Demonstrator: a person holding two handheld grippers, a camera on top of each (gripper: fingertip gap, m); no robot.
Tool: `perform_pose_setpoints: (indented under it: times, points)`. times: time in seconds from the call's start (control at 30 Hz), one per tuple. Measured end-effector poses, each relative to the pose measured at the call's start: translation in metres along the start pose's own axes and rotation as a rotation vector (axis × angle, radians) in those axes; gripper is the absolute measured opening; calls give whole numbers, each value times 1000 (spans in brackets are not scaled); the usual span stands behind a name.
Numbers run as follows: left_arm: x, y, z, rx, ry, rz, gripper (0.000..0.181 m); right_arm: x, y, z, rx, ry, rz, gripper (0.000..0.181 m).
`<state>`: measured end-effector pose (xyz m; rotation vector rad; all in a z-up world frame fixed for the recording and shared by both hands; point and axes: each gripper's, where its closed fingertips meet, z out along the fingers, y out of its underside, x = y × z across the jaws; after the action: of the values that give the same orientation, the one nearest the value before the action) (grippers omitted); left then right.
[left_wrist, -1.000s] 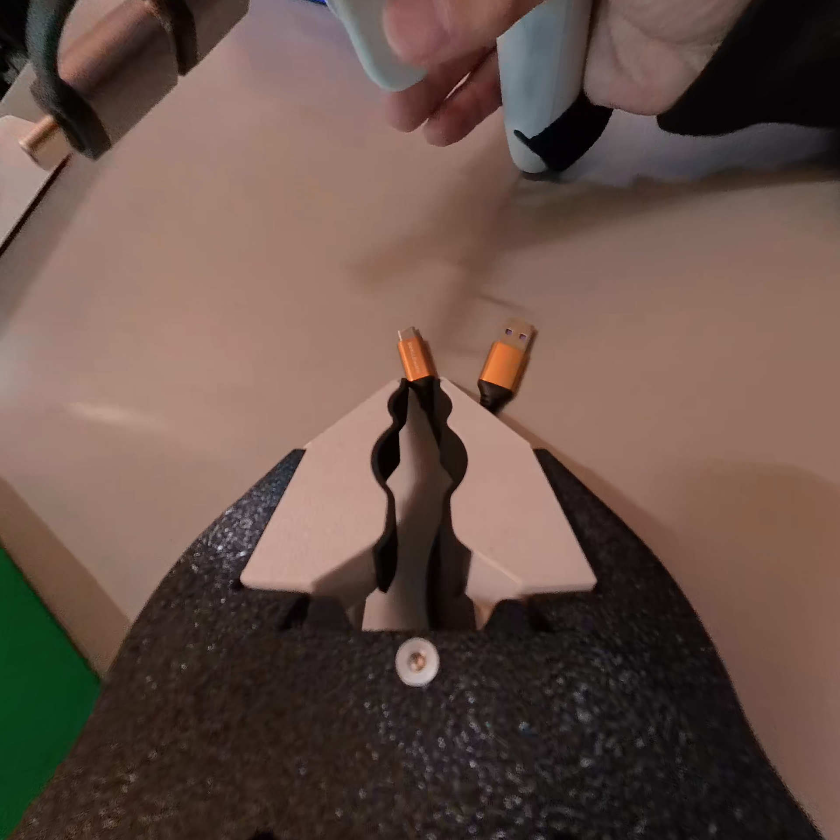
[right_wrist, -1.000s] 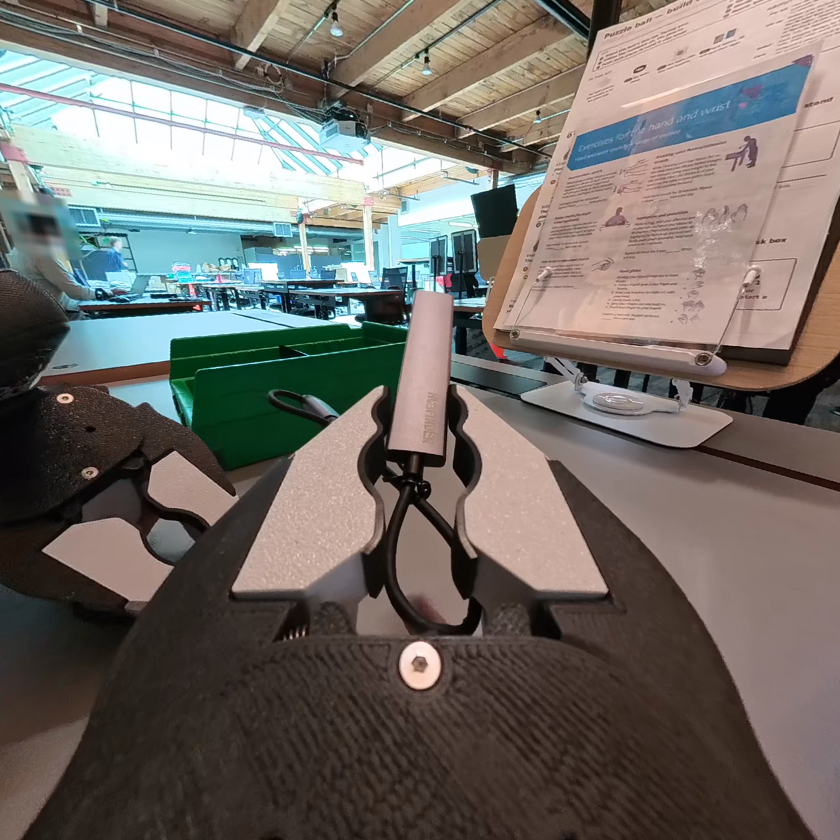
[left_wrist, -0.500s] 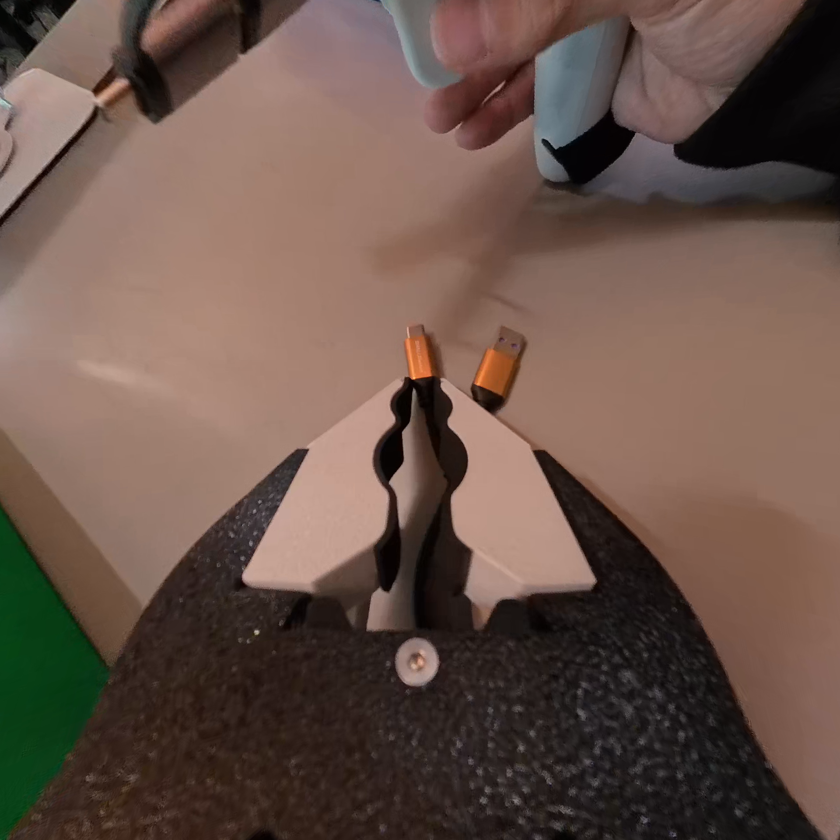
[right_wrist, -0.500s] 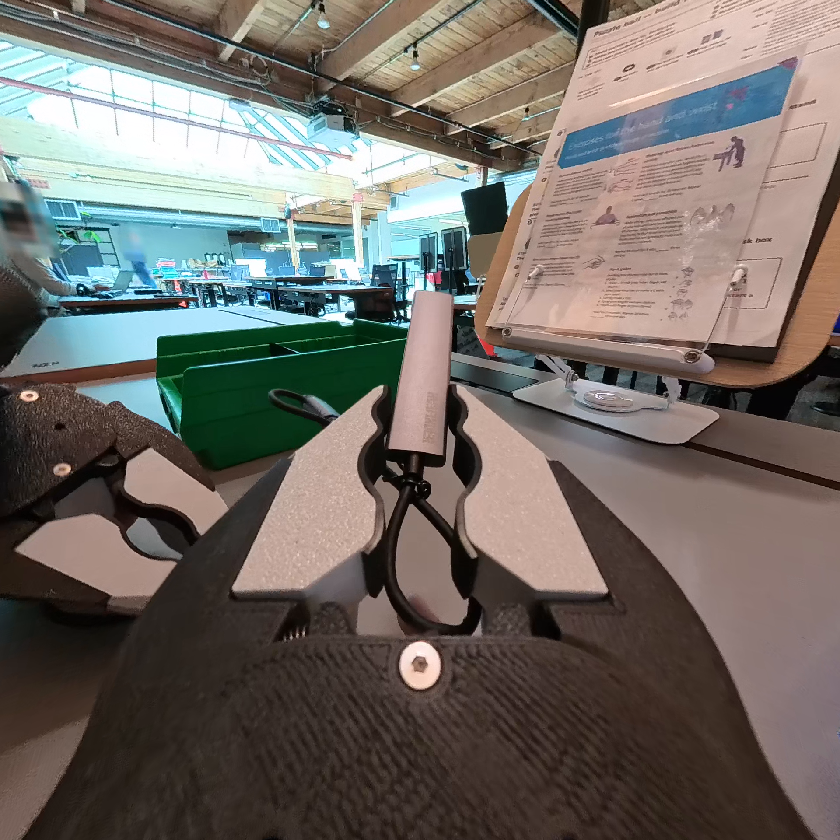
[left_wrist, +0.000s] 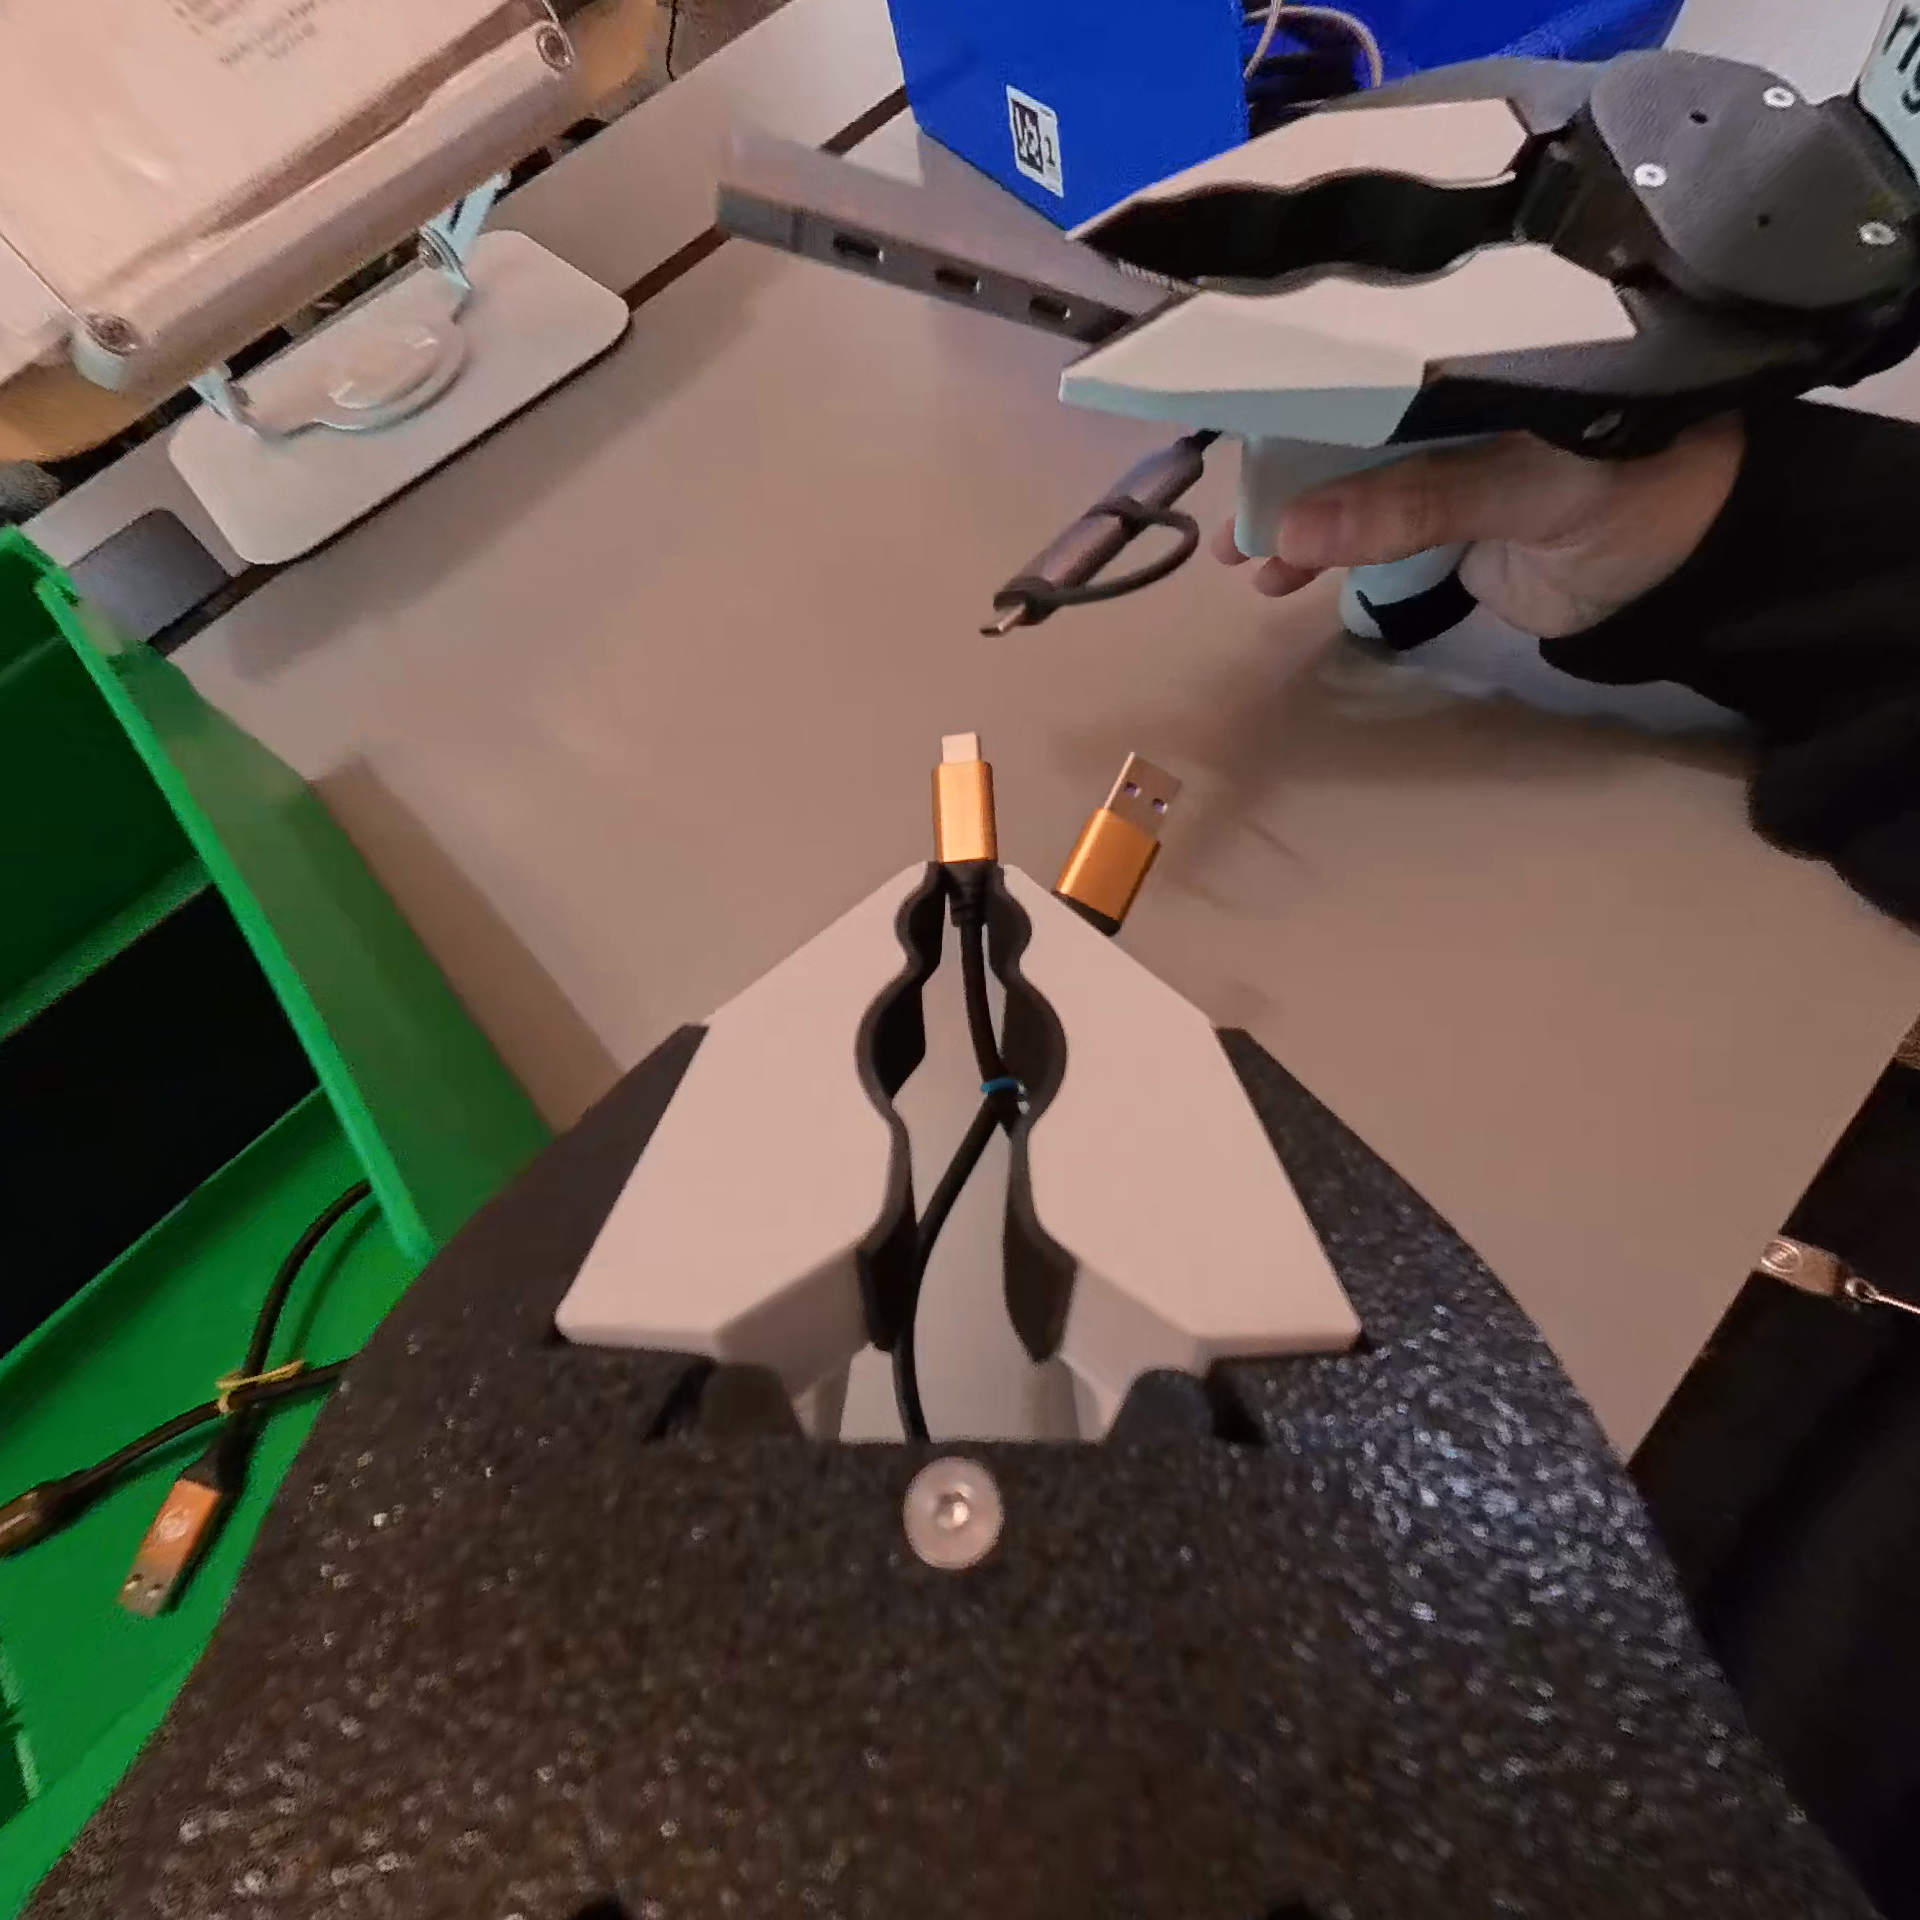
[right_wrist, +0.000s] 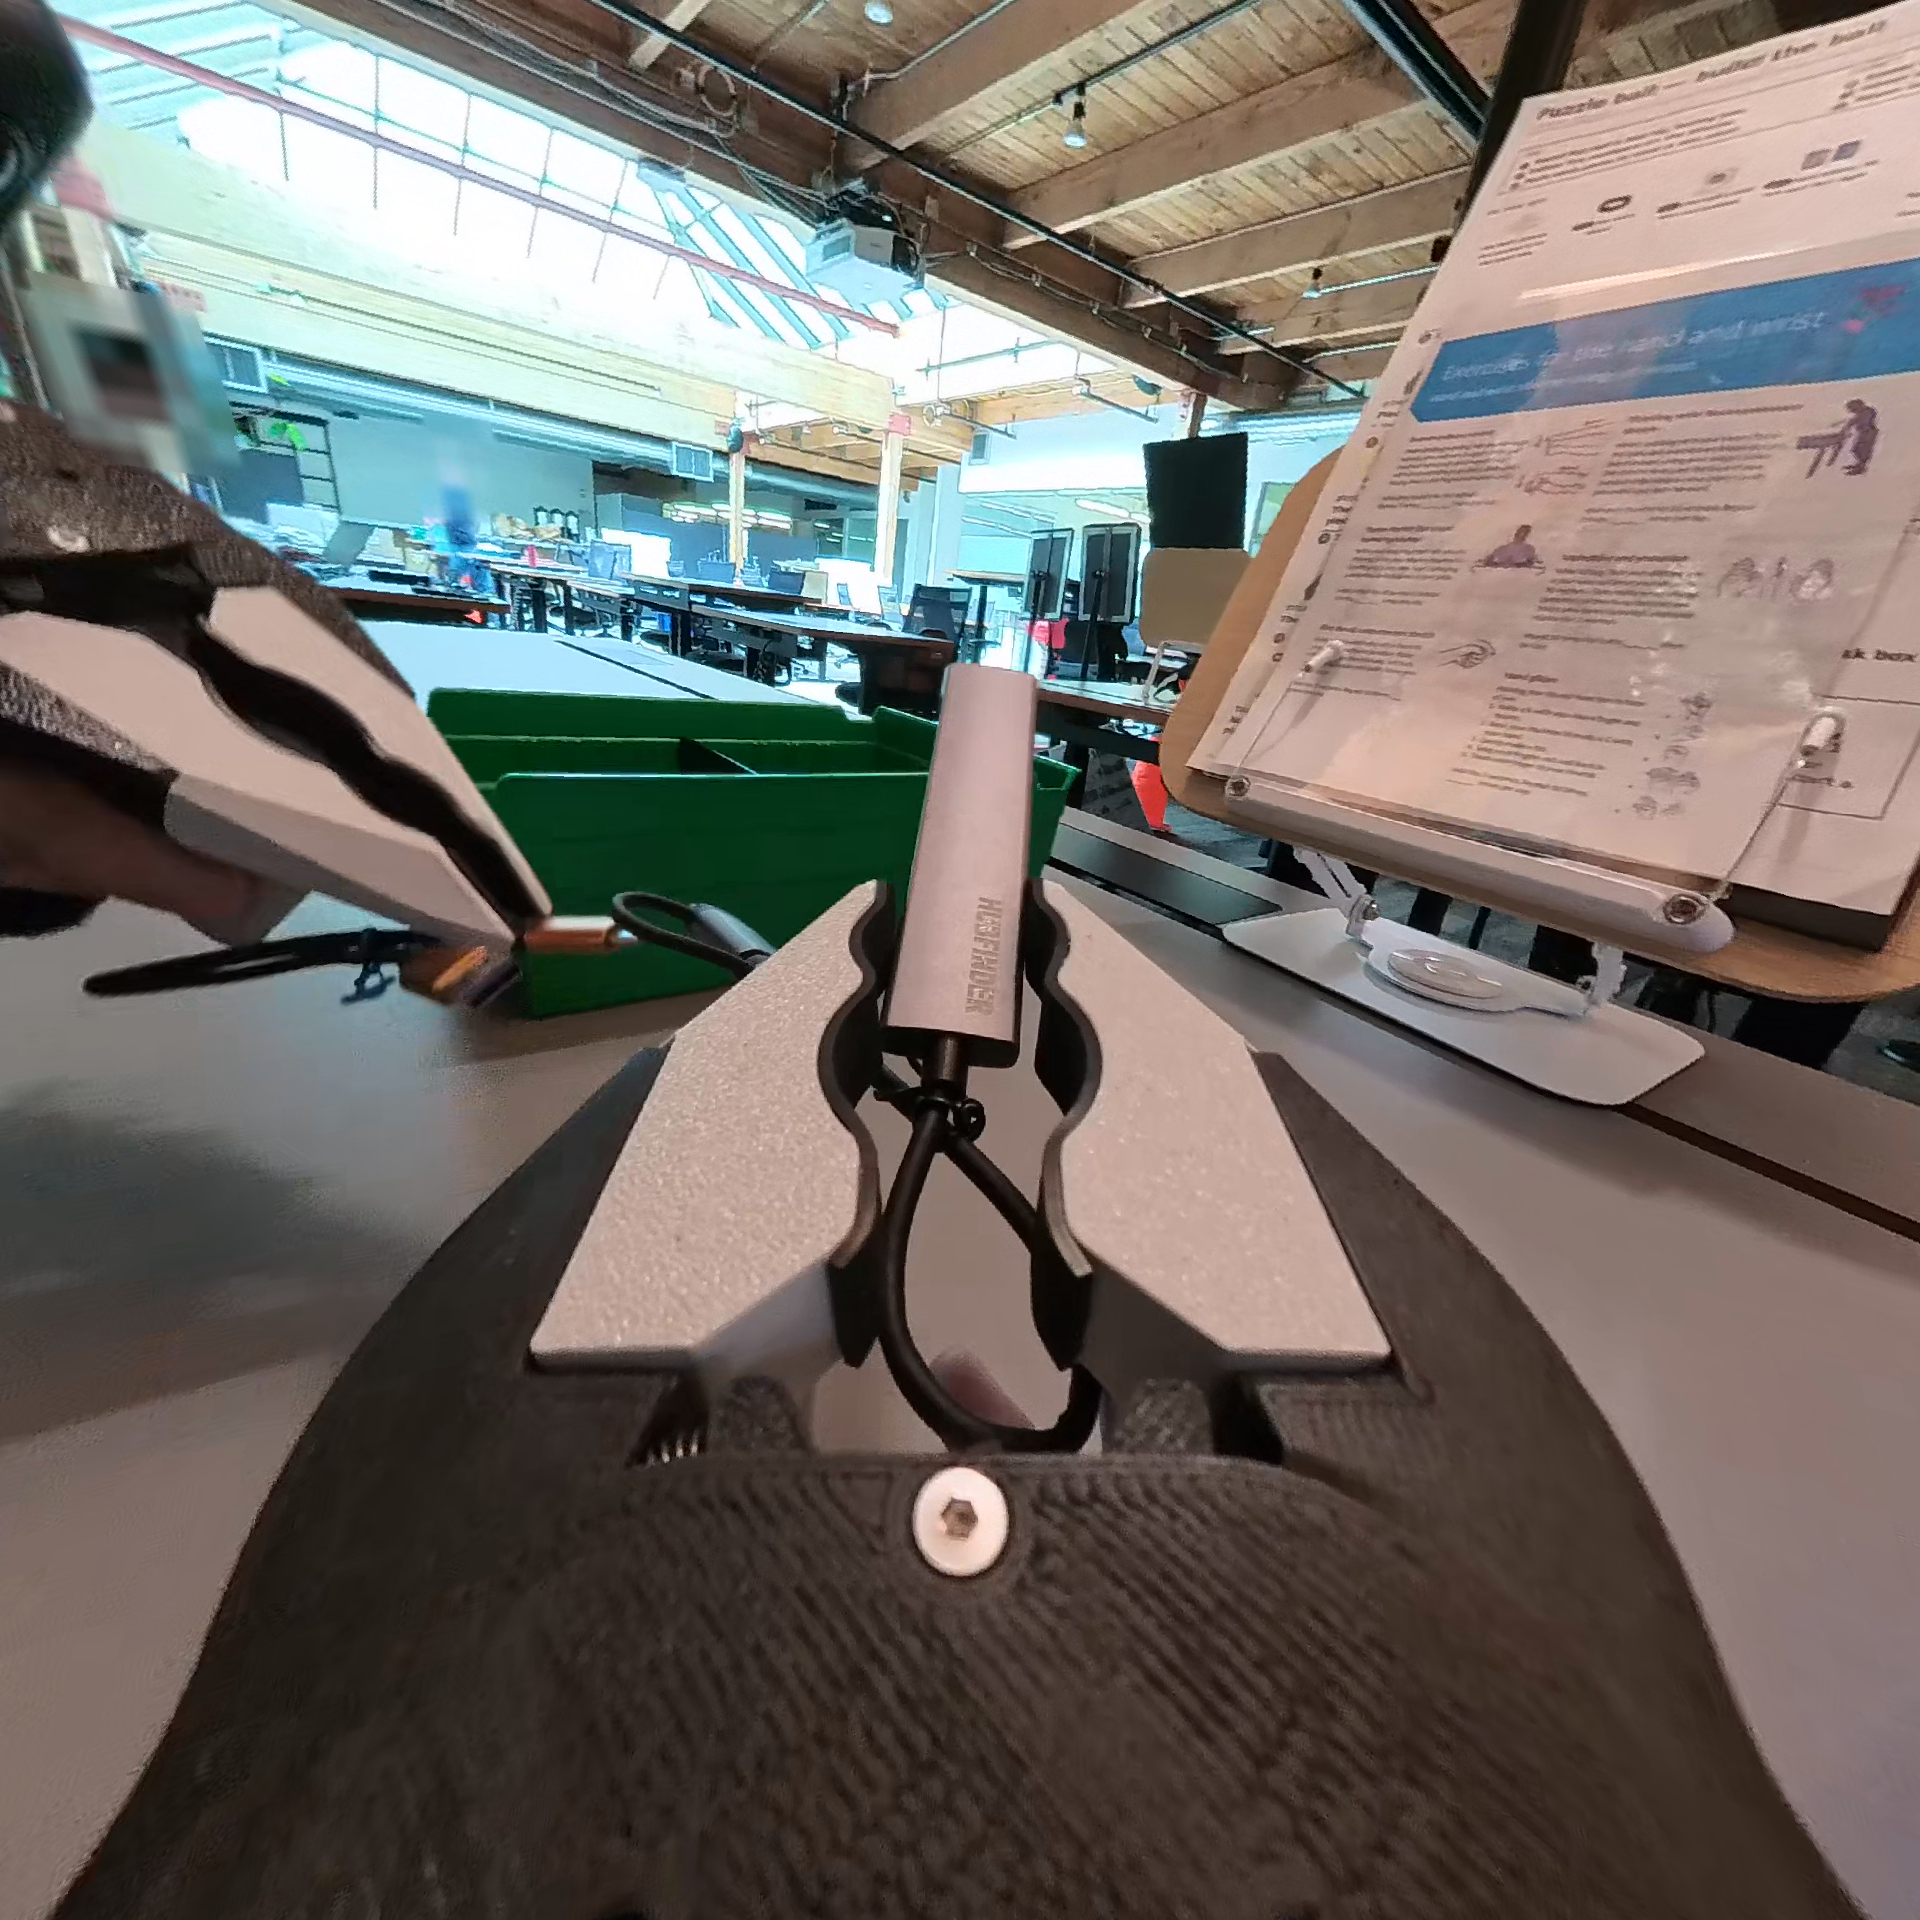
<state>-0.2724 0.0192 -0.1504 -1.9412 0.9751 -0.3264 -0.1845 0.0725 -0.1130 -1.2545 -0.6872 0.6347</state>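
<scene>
Presently, on the grey tabletop (left_wrist: 644, 582) beside the green plastic bin (left_wrist: 208, 904), the right gripper (right_wrist: 956, 904) clamps a slim grey metal hub (right_wrist: 971, 852) — upright. Left gripper (left_wrist: 966, 878) pinches a black cable with orange-sleeved plugs (left_wrist: 964, 816) — raised above the tabletop.

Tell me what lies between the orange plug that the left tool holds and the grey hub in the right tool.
In the left wrist view, between the orange plug and the grey hub, only the hub's dangling grey connector hangs over bare table.
</scene>
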Motion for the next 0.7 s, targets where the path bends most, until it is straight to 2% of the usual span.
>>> perform_pose_setpoints:
  times: [0.23,0.4,0.53,0.7]
  points:
    - [-11,-25,-22,13,-55,26,6,-14,7,7,-53,-57,-24,24]
    - [-12,-36,-10,-31,-99,130,6,-19,13,12,-97,-90,-2,24]
    - [-12,-34,8,-86,-132,206,6,-21,19,16,-136,-95,-7,24]
    - [-5,-31,22,-100,-109,215,6,-27,25,20,-180,-114,-47,24]
